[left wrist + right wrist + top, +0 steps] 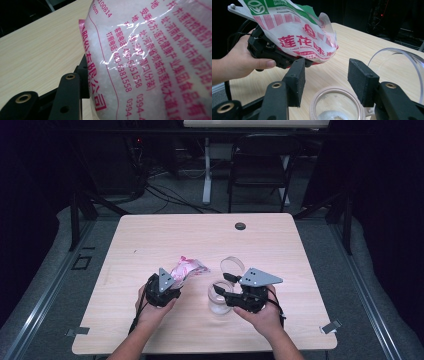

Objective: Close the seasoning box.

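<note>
A pink-and-white printed bag of white granules (pixel 187 268) hangs tilted above the table, its torn top toward the jar. My left gripper (pixel 174 282) is shut on its lower end; in the left gripper view the bag (pixel 155 60) lies against one black jaw, and the other jaw is hidden behind it. A clear glass jar (pixel 220 301) with a little white powder at its bottom stands near the front. My right gripper (pixel 325 72) is open, its two pads (pixel 295 82) poised over the jar's mouth (pixel 334 105), with nothing gripped. The bag (pixel 297 35) hangs just beyond them.
A clear round lid or cup (pixel 232 266) lies on the wooden table (pixel 150 240) behind the jar, seen as a curved rim (pixel 397 62) in the right gripper view. A black grommet (pixel 240 226) sits near the far edge. A folding chair (pixel 262 165) stands beyond the table.
</note>
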